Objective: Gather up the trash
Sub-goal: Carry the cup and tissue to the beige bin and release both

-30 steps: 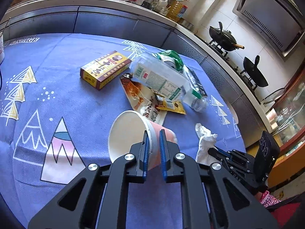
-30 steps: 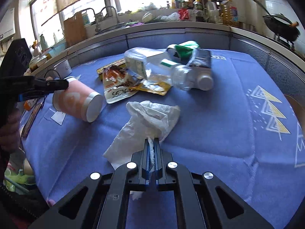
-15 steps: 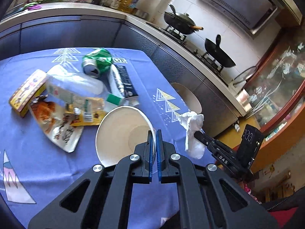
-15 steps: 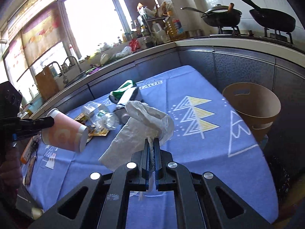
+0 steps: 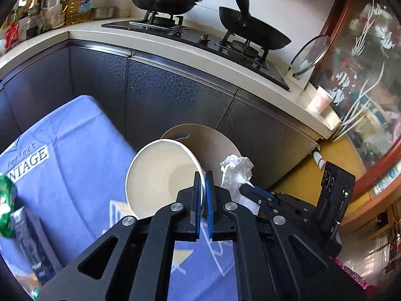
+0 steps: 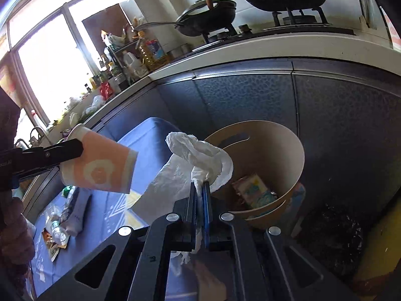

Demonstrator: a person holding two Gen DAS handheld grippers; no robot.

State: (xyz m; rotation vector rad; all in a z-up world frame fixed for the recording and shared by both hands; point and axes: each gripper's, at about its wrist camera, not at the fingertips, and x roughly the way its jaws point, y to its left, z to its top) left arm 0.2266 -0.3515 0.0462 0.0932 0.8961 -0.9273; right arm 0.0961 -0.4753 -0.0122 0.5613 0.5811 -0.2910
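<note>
- The right gripper (image 6: 200, 188) is pinching a crumpled white tissue (image 6: 198, 155); a twisted stem of it sits between the pads and the rest billows up and leftward.
- The left gripper (image 5: 203, 180) is pressed onto the rim of an empty paper cup (image 5: 160, 175), one pad inside the wall and one outside, with the cup's mouth turned toward that camera. From the right wrist, the cup (image 6: 100, 168) lies on its side, long axis roughly level, over the blue tablecloth (image 6: 147, 135).
- The tan bin (image 6: 280, 148) stands just past the table's edge, against the dark cabinet (image 6: 250, 95). The tissue hangs at the bin's near rim, so I judge the right hand the nearer; the cup is left of it, above the table.
- Some packaging already lies in the bin; what it is cannot be read.
- From the left wrist the bin (image 5: 215, 145) is mostly hidden behind the cup.
- Remaining litter at the table's far left is cut off and blurred.
</note>
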